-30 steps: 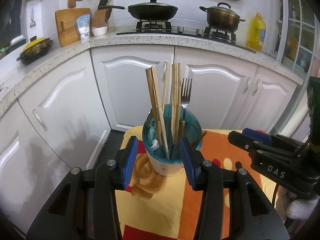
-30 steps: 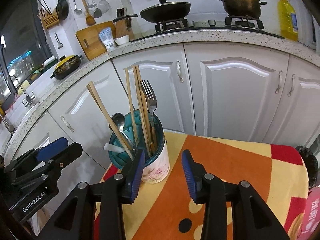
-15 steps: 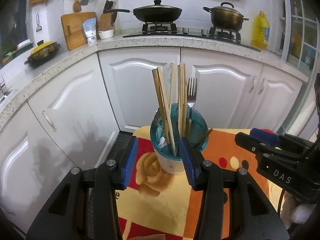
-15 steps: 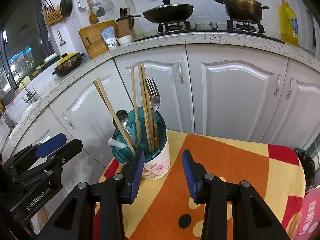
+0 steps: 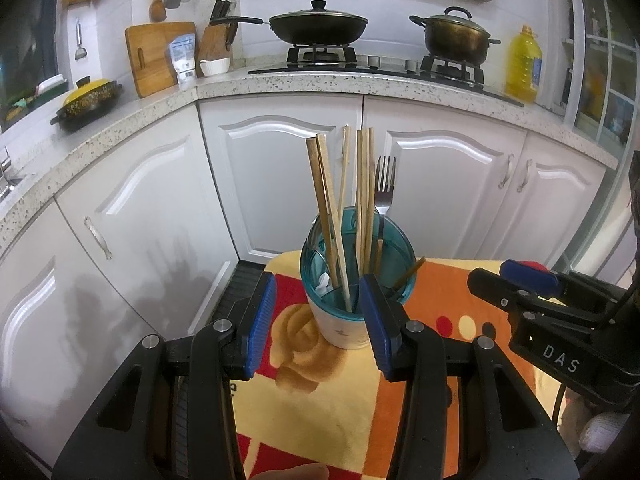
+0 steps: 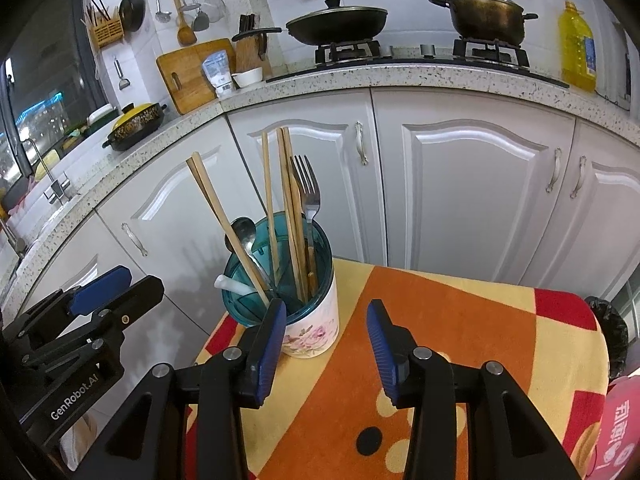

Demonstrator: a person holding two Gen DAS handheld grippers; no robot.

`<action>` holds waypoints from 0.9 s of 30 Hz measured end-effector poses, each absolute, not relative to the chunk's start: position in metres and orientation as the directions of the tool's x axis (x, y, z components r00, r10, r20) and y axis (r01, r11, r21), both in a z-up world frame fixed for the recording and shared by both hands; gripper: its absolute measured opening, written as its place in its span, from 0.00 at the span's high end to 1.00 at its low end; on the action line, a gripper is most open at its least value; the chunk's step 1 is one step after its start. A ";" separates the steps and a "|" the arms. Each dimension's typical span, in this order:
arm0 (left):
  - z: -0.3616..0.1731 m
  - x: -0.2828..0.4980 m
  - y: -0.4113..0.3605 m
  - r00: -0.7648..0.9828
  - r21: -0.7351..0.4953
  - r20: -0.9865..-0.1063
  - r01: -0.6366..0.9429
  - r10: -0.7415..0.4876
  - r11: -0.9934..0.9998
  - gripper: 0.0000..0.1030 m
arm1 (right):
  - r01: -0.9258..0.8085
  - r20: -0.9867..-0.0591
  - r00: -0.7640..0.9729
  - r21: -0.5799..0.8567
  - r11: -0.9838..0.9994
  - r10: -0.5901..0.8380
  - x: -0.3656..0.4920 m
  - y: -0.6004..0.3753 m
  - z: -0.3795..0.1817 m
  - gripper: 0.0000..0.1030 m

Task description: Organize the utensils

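So we've got the utensil holder (image 5: pixel 354 280) sitting at the far edge of the little worktop (image 6: pixel 460 340), which is covered in an orange, yellow and red cloth. In the left wrist view it's dead centre, just past the fingertips; in the right wrist view it's left of centre. It's a white floral cup with a teal divided insert. Standing in it: a bunch of wooden chopsticks (image 5: pixel 362 184), a metal fork (image 6: pixel 307 188) with tines up, a metal spoon (image 6: pixel 243 232) leaning to the left side, and something white (image 6: pixel 230 284) poking out low on the left.

Our left gripper (image 5: pixel 316 320) has its blue-padded fingers (image 5: pixel 260 320) spread apart with nothing pinched between them; the holder just shows through the gap behind them. The right gripper (image 6: pixel 326 340) is the same deal, fingers apart and gripping nothing, with only cloth in the gap and the holder just beside its left finger. We can't tell if that finger actually touches the cup.

Upper part of both frames is white cabinets (image 6: pixel 460 184), speckled counter, and a stove with a pan (image 5: pixel 318 28) and a pot (image 5: pixel 454 38).
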State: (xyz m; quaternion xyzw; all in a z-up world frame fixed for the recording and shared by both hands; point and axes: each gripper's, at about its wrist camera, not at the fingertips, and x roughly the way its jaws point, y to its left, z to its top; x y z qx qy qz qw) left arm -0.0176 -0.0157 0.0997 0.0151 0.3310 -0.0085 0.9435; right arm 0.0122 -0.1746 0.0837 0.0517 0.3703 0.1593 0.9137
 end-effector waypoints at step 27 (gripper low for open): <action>0.101 -0.016 -0.012 0.783 0.034 -0.622 0.009 0.014 0.999 0.59 | -0.282 -0.668 0.673 0.164 0.945 0.317 0.018 -0.161 0.087 0.60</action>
